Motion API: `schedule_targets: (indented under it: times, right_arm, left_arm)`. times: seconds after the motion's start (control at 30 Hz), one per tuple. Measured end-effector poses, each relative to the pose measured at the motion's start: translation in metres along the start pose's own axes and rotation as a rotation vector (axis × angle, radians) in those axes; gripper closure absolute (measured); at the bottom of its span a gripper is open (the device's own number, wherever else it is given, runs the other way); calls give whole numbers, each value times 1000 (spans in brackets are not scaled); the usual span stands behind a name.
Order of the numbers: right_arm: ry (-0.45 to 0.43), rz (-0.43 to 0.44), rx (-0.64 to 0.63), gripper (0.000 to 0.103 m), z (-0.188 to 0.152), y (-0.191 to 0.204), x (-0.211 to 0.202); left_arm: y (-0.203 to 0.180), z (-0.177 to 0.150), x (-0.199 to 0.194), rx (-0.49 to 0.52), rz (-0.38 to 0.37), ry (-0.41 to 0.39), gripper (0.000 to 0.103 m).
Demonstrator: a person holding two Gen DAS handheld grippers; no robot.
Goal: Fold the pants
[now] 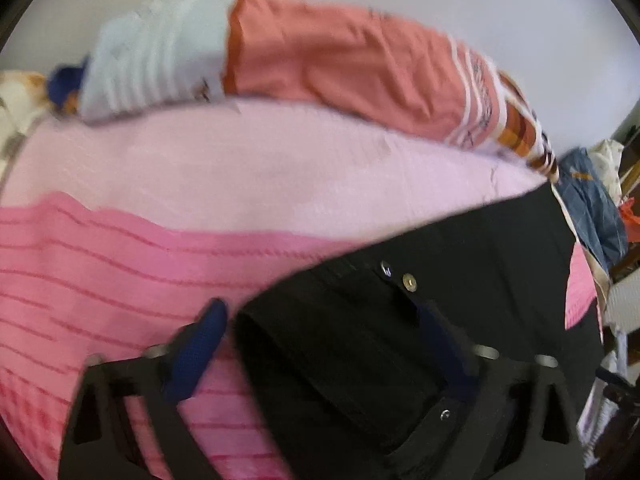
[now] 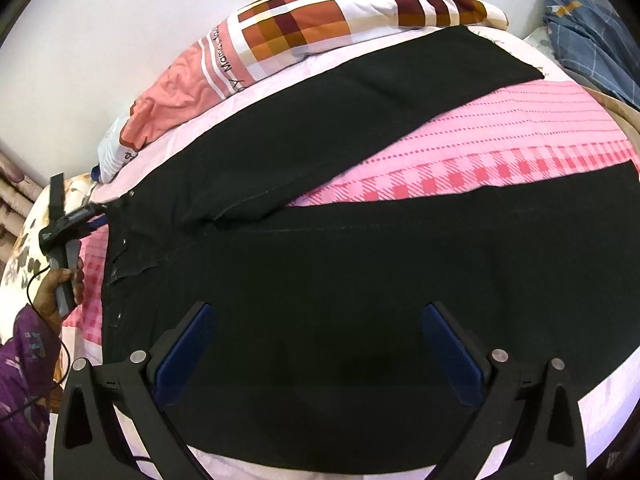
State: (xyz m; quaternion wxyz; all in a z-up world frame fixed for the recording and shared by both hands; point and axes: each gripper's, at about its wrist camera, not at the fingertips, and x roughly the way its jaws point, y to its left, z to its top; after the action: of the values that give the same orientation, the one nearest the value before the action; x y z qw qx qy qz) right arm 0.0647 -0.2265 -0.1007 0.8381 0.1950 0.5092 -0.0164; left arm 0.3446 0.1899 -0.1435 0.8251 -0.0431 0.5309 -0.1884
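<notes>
At the far left of the right wrist view, the person's hand (image 2: pixel 56 292) in a purple sleeve holds the left tongs (image 2: pixel 98 216) by their grey handle, their blue tips at the waistband corner of the black pants (image 2: pixel 320 264). From that view I cannot tell whether they grip the cloth. The left wrist view answers it: the left tongs (image 1: pixel 320 312) stand wide apart, one blue pad (image 1: pixel 200 352) over the pink striped sheet (image 1: pixel 100 264) and the other over the black fabric, with the waistband edge of the pants (image 1: pixel 400 340) lying between them, ungripped. Two metal snaps (image 1: pixel 408 281) show near that edge. The picture is blurred.

The pants lie spread flat on the bed, waistband to the left, with the two legs running apart toward the right in a V, and the pink checked part of the sheet (image 2: pixel 500 152) showing between them. The far leg reaches toward a pillow (image 2: pixel 304 36) printed in salmon, with orange and brown squares, which lies along the white wall (image 2: pixel 120 20). The near leg runs to the right edge of the view.

Low in the same view the right tongs (image 2: pixel 320 344) hover over the seat of the pants, spread wide and holding nothing. At the far right, a blue plaid cloth (image 2: pixel 592 40) lies beyond the bed.
</notes>
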Motion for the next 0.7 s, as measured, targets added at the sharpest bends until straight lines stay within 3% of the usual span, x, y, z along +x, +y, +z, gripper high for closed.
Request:
schedule_targets:
  times: [0.07, 0.1, 0.13, 0.27, 0.33, 0.4, 0.5, 0.57, 0.7]
  right_arm:
    - [6, 3, 3, 1, 5, 2, 3]
    - [5, 6, 6, 1, 7, 3, 4]
    - [-4, 9, 12, 1, 11, 4, 4]
    - [-32, 76, 23, 1, 36, 8, 5]
    - [-36, 138, 27, 1, 56, 8, 10]
    - [-3, 257, 53, 1, 81, 6, 22]
    - [75, 412, 119, 1, 121, 8, 46]
    - [142, 523, 194, 1, 144, 10, 69]
    - [223, 537, 304, 1, 176, 13, 115]
  left_arm:
    - [-4, -2, 5, 4, 63, 14, 41]
    - [-2, -2, 3, -18, 60, -1, 57]
    - [0, -3, -1, -41, 61, -13, 66]
    - [-18, -15, -25, -14, 90, -97, 85]
    - [-31, -25, -47, -1, 85, -156, 86]
    - [-42, -36, -76, -1, 76, -233, 87]
    - [-68, -64, -120, 20, 49, -331, 87]
    - [-80, -79, -136, 18, 27, -352, 87]
    - [-110, -125, -159, 9, -22, -385, 87]
